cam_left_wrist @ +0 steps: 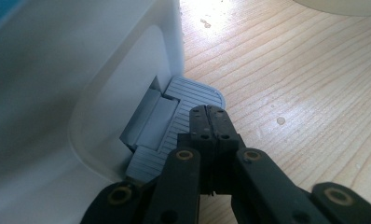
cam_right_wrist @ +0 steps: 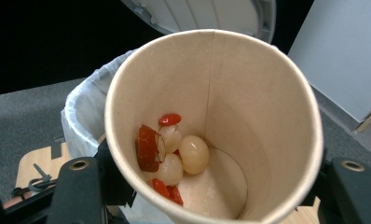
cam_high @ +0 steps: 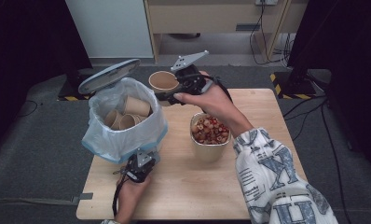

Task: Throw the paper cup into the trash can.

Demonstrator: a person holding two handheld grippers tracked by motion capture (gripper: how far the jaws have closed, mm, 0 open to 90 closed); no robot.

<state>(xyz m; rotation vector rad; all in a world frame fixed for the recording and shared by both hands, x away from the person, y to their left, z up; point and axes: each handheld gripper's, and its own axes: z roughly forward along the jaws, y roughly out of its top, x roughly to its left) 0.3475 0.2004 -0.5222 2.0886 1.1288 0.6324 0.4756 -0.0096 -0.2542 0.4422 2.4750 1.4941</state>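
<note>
My right fingers [cam_high: 167, 95] are clamped on a paper cup [cam_high: 162, 81], one on each side of its wall, and I hold it in the air just beside the open bin [cam_high: 123, 119], near its raised lid [cam_high: 109, 75]. Looking along those fingers into the paper cup [cam_right_wrist: 214, 126], I see a few pale round fruits and red pieces [cam_right_wrist: 172, 156] lying at the bottom. The cup looks light and thin-walled, so I judge it would crush under a hard squeeze; a grip across the wall below the rim seems right, and it should be kept upright until it is over the bag.

My left fingers [cam_left_wrist: 207, 121] are pressed together with nothing between them, their tips on the bin's ribbed grey pedal [cam_left_wrist: 193, 95], which I take to be holding the lid up.

The bin's plastic liner already holds several empty cups [cam_high: 127, 113]. A tub of mixed dried fruit [cam_high: 209, 135] stands on the wooden surface [cam_high: 188, 186] under my right forearm, close enough to knock.
</note>
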